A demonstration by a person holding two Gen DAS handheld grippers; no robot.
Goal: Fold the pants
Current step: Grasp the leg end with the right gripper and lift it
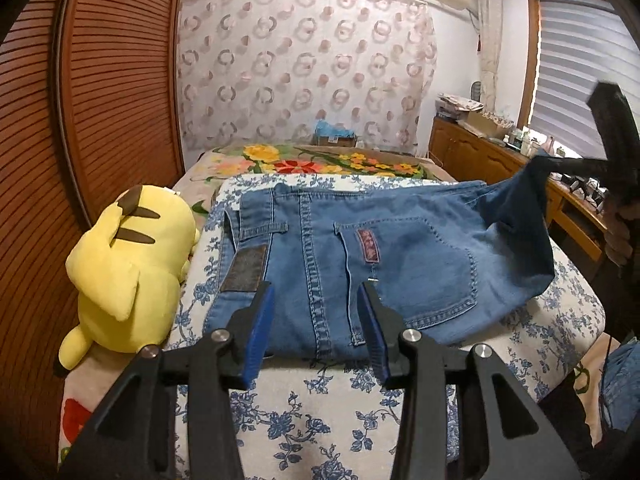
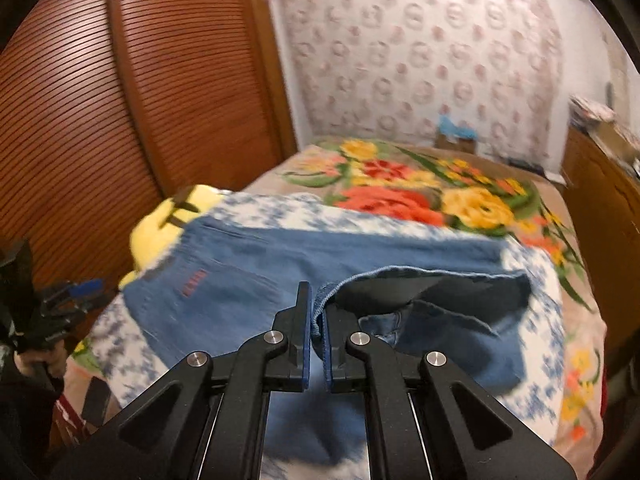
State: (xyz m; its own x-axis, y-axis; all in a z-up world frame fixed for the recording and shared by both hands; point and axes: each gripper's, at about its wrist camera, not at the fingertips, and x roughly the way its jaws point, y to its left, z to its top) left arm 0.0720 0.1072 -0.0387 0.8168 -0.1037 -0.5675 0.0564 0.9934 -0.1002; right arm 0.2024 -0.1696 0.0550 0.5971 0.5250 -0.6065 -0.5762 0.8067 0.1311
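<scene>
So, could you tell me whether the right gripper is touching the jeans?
Touching: in the right wrist view, the right gripper has its blue pads pinched on the hem of the jeans.

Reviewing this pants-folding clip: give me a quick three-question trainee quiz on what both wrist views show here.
1. True or false: the right gripper is shut on a denim edge of the jeans.
2. What does the left gripper hold? A) the waistband B) nothing C) the plush
3. Which toy lies beside the jeans, toward the wooden louvred doors?

Key: 1 true; 2 B, its jaws are apart above the jeans; 3 the yellow Pikachu plush.
</scene>
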